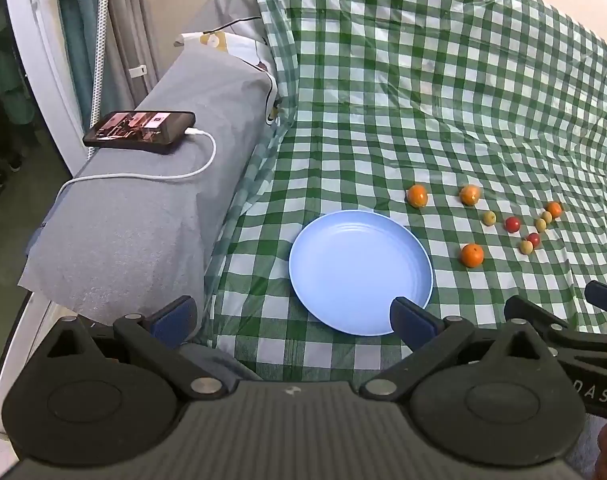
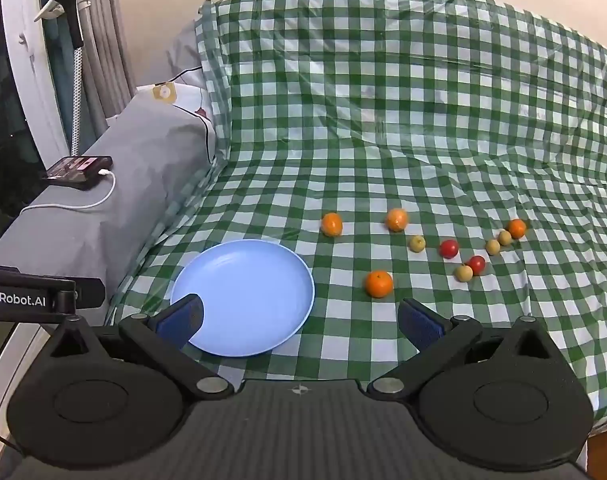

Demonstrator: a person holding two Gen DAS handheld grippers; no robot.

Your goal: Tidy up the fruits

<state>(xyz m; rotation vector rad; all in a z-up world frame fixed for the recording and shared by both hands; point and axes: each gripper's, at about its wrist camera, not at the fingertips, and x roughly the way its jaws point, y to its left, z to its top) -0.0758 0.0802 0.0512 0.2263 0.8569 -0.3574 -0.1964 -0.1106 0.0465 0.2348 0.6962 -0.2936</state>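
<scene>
Left gripper (image 1: 293, 320) and right gripper (image 2: 299, 318) both spread wide, holding nothing, above blue plate (image 2: 259, 276); nearest orange (image 2: 379, 284) just beside plate.

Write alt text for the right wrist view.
An empty blue plate sits on a green checked cloth, with small orange, red and yellow-green fruits scattered to its right. The open right gripper hovers in the foreground, nearest one orange fruit. A charging phone lies at far left.
</scene>
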